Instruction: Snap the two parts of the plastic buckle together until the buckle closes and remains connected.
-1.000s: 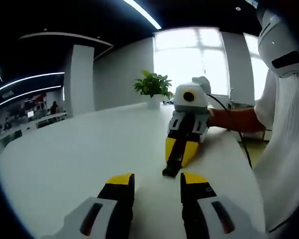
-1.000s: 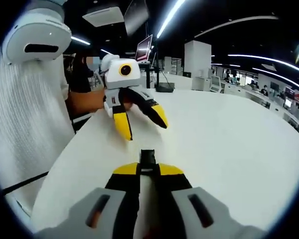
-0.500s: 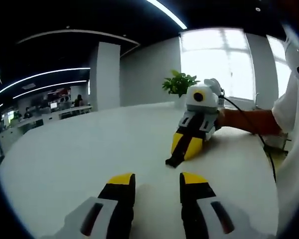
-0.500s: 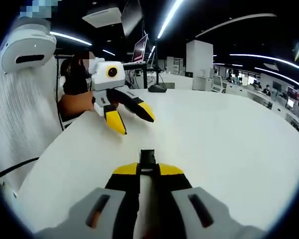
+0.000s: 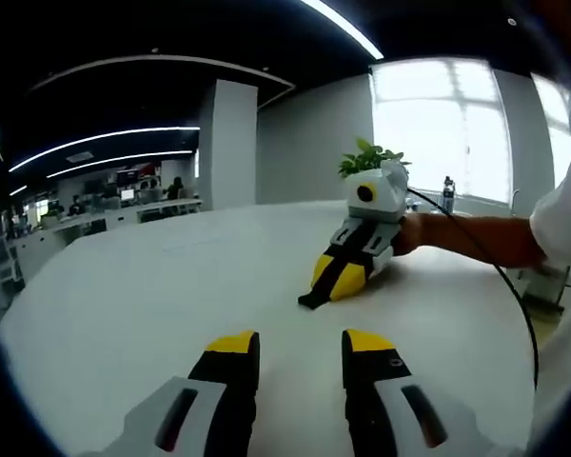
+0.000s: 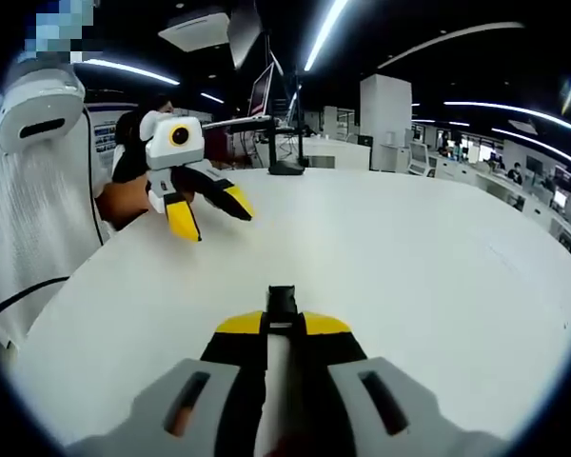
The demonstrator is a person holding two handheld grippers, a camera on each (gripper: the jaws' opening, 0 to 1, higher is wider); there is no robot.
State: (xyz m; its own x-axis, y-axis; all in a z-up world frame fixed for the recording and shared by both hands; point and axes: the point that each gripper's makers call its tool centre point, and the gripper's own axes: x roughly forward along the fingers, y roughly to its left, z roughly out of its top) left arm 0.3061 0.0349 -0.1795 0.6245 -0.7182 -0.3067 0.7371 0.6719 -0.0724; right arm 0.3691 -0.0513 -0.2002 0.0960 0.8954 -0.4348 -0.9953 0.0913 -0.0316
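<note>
A black buckle part [image 6: 283,301] sticks out from between the yellow tips of my right gripper [image 6: 283,324], which is shut on it. In the left gripper view that same gripper [image 5: 331,278] rests low over the white table [image 5: 143,286], and the black part [image 5: 310,299] pokes out toward me. My left gripper [image 5: 300,345] stands open with only bare table between its jaws. In the right gripper view the left gripper [image 6: 209,211] is at the upper left, jaws spread, held by a hand [image 6: 119,200].
A potted plant [image 5: 369,158] stands at the table's far edge before bright windows. A black cable [image 5: 514,295] trails off the table's right side. A person's white sleeve [image 6: 38,228] fills the left. A monitor on a stand [image 6: 266,95] sits beyond the table.
The two grippers have drawn apart: each looks smaller and farther off in the other's view. The right gripper stays shut on the black part, and the left stays open.
</note>
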